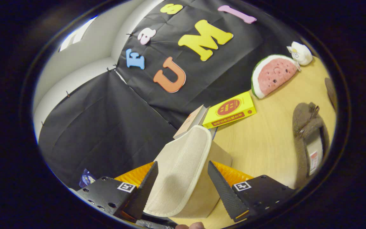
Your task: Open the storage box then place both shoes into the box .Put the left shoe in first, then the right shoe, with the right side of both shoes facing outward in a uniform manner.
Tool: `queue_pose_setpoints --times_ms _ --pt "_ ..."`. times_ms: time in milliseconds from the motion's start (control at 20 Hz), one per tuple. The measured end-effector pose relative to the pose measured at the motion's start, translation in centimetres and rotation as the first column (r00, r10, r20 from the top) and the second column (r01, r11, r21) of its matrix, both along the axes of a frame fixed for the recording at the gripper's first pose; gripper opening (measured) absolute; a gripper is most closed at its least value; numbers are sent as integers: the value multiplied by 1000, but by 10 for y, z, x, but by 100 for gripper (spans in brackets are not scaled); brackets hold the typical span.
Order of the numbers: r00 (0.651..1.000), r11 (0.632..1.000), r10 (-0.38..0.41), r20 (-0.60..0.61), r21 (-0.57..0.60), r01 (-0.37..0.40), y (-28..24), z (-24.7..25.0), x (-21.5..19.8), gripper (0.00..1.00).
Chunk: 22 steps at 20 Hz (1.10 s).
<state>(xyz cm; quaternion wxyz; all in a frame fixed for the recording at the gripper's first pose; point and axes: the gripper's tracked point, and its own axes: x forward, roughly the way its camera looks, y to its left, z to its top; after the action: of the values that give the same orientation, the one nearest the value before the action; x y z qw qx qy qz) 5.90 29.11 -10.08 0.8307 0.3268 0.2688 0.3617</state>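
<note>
Right now the gripper stands with fingers spread around the storage box's cream lid, neither finger clearly pressing it. Beyond, on the wooden table, a grey shoe lies near a yellow book.

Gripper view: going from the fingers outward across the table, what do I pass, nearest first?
Gripper with fingers around the cream box flap → yellow book → watermelon plush → white plush toy. The grey slipper lies off to the side.
</note>
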Motion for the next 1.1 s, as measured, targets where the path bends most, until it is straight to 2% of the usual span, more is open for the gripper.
queue_pose_setpoints --times_ms 250,500,750,800,900,950,1000,1100 --pt "988 989 57 -144 144 -36 9 -1 -7 95" --pt "971 978 104 -213 201 -61 24 -8 -7 95" --pt "976 965 91 -198 258 -37 12 15 -6 42" --pt "980 973 68 -188 232 -23 8 18 -2 31" --pt "985 977 86 -152 207 -54 8 27 -9 10" --pt "985 977 71 -157 211 -37 0 32 -28 11" --pt "985 978 88 -148 201 -57 8 37 -12 0" --pt "989 981 89 -121 185 -66 13 50 -11 0"
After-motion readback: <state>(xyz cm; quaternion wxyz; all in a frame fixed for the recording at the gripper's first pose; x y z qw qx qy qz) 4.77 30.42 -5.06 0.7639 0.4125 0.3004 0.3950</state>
